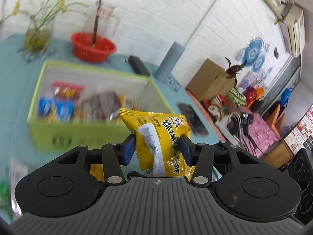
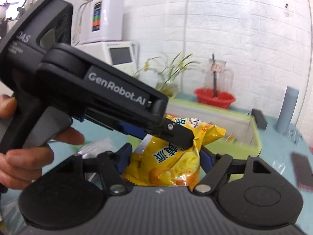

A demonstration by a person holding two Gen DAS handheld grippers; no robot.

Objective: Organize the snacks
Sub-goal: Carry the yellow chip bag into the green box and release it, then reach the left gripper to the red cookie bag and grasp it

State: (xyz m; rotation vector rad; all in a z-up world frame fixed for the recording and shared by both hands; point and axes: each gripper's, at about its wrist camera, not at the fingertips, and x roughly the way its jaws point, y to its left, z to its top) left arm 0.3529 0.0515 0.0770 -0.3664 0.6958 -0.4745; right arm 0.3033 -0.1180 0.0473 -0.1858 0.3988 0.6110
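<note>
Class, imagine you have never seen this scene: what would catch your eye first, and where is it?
First, the crinkly yellow snack packet, pinched between the blue pads of the left gripper above the light blue table. In the right wrist view, another yellow packet sits in the right gripper. Behind stands an open lime-green cardboard box of snacks, with a red plastic basket beyond it.

bright, even light | background motion-blurred | fisheye-bent, dark-cornered edges
</note>
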